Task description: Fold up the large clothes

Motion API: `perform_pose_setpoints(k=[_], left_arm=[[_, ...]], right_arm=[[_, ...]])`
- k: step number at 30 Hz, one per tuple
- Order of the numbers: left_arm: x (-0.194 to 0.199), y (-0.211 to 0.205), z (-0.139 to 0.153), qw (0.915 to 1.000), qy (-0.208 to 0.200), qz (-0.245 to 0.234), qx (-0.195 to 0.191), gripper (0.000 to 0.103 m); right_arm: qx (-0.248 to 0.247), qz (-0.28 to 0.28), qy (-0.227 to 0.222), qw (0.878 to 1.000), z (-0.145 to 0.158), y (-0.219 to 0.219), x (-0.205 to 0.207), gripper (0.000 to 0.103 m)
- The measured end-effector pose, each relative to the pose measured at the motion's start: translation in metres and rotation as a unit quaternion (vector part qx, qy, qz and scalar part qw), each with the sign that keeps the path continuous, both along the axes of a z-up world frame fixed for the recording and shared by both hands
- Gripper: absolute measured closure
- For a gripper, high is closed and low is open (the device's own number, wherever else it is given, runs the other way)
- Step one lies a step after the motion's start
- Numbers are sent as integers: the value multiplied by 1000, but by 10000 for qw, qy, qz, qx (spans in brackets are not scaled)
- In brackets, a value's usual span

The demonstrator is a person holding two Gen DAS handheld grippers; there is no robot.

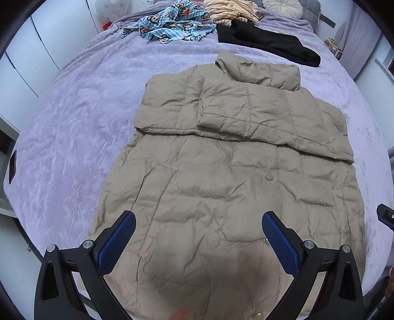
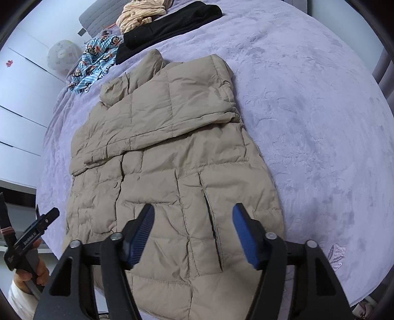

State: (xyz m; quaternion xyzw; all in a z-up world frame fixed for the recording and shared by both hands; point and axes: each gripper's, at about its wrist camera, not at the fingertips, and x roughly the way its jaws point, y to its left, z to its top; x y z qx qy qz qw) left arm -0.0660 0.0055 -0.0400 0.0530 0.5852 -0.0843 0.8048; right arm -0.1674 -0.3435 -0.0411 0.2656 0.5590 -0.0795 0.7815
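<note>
Left wrist view: left claw (image 1: 199, 242) and right claw (image 2: 193, 232) both hang released over the near hem of the tan puffer jacket (image 1: 221, 172) lying on the bed (image 1: 86, 103); risk: slick padding springs open, folded sleeves (image 1: 246, 108) slide off.

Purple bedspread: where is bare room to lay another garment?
Bare bedspread left of the khaki puffer jacket and wide on its other side. Crowded at the far end: monkey-print cloth, black garment, striped cloth.
</note>
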Motion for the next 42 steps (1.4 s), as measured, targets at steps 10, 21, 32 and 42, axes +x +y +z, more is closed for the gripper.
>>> perform_pose_setpoints(k=[10,21,32,42], left_arm=[[-22,45,-25,9996,282,29,-31,1],[-45,84,-38,9987,458,-216,-113,1],[-62,166,-46,9884,871,409,-1175,1],[-84,203,-80,9411,1911,684,-2705,1]], right_arm=[[221,-364,99,9990,-16,30,-29,17],[722,-867,81,9936,-25,70,-71,0],[1554,-1746,0,9723,-43,69,-121,0],[2323,-2680,-260,9346,-63,53,-178,0]])
